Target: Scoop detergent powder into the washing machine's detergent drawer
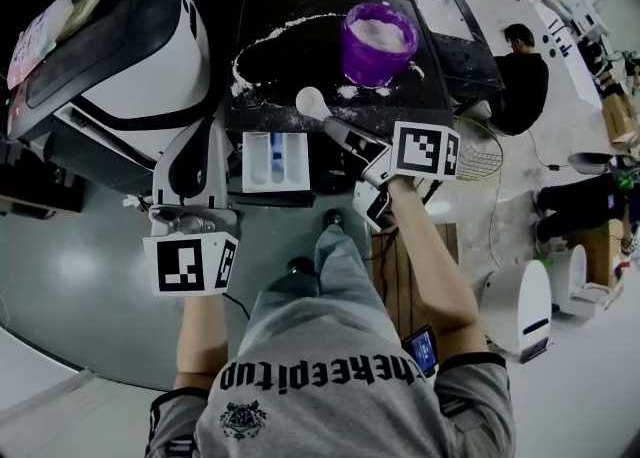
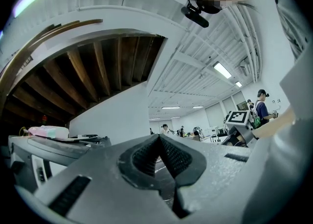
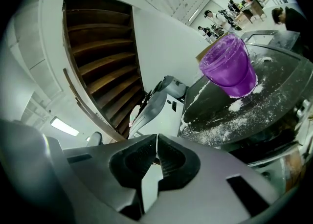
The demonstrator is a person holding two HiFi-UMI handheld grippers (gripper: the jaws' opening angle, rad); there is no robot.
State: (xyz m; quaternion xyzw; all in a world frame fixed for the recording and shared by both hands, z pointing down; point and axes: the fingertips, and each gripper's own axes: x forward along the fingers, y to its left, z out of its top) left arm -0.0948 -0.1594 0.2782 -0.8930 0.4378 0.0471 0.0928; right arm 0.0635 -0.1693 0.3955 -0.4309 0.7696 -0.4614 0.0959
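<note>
Count: 1 purple cup full of detergent powder, 1 white scoop, 1 detergent drawer pulled open, 2 tongs.
Right tongs: clamped on the scoop's thin handle, bowl over the machine top's front edge, between cup and drawer.
Left tongs: pressed together, nothing between, left of the drawer.
Surface: washing machine's black top, spilled powder trail in an arc, more around the cup.
Room: grey floor, a second machine to the left, an open hall with people at the far right.
</note>
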